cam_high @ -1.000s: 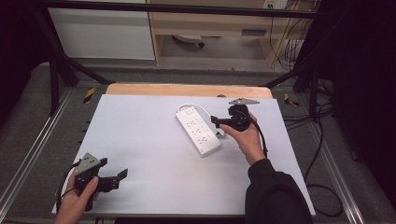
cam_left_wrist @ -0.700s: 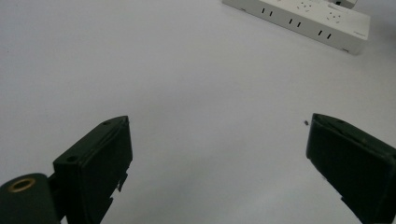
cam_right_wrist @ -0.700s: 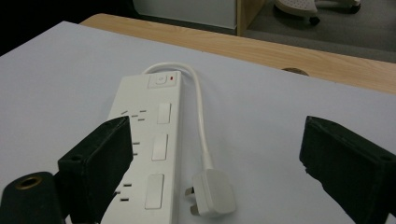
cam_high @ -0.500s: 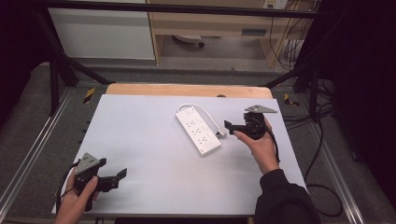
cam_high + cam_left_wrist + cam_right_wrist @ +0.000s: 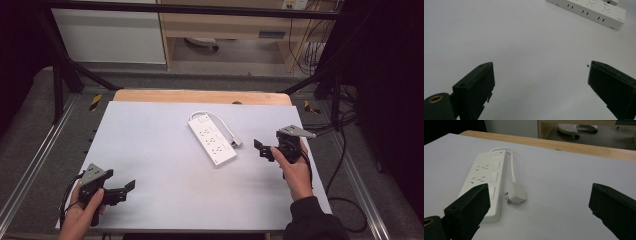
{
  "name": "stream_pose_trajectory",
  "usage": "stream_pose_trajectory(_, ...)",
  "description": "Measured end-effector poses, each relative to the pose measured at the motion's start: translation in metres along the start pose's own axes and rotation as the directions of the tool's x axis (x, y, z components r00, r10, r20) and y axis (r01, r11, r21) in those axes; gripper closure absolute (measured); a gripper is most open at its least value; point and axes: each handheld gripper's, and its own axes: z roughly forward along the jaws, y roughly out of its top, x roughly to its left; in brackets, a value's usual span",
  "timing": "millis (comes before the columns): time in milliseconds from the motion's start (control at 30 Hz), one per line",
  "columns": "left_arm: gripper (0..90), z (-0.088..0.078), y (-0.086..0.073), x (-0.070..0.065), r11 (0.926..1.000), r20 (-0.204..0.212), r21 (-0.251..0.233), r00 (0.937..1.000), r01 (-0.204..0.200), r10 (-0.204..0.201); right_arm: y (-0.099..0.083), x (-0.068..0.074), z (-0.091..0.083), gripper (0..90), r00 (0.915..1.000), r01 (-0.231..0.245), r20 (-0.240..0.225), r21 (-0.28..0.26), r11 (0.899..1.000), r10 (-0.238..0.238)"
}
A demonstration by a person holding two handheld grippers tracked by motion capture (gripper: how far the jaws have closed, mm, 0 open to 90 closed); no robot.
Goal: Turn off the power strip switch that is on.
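Observation:
A white power strip [image 5: 211,140] lies at an angle on the white table top [image 5: 165,170], right of centre. Its short cable loops back to a white plug [image 5: 235,142] resting beside it. My right gripper [image 5: 263,149] is open and empty, a short way right of the plug. In the right gripper view the strip [image 5: 485,177] and plug [image 5: 517,193] lie just ahead of the open gripper [image 5: 539,192]. My left gripper [image 5: 125,192] is open and empty near the front left corner. The strip [image 5: 589,10] lies far ahead of that gripper [image 5: 540,75] in the left gripper view.
A wooden edge [image 5: 200,96] runs along the back of the table. Metal frame rails [image 5: 30,165] flank both sides. Loose cables [image 5: 345,165] hang off the right side. A wheeled chair base [image 5: 200,42] stands under a desk beyond the table.
My right gripper has pulled away from the power strip's plug end, moving right and toward the near edge, still open. The left gripper has stayed put.

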Motion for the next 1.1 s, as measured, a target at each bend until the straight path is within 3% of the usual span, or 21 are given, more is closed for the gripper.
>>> stream_pose_trajectory(167,6.9,-0.001,0.000,0.000,1.0000,0.007,-0.007,1.0000,-0.001,0.001,-0.010,-0.004,-0.011,4.1,0.9998,-0.021,0.007,-0.018,1.000,0.021)
stream_pose_trajectory(400,6.9,-0.001,0.000,0.001,0.9998,0.011,-0.014,0.9999,0.011,-0.011,-0.023,-0.003,-0.020,4.0,0.9998,0.016,0.007,-0.012,1.000,-0.016)
stream_pose_trajectory(767,6.9,-0.003,0.001,0.002,0.9994,0.009,-0.028,0.9997,0.022,-0.021,-0.044,0.003,-0.031,4.6,0.9994,0.035,-0.006,-0.030,0.999,-0.035)
stream_pose_trajectory(1100,6.9,-0.004,0.001,0.003,0.9989,0.008,-0.039,0.9996,0.027,-0.027,-0.062,0.007,-0.037,4.1,0.9988,0.039,-0.031,-0.001,0.999,-0.039)
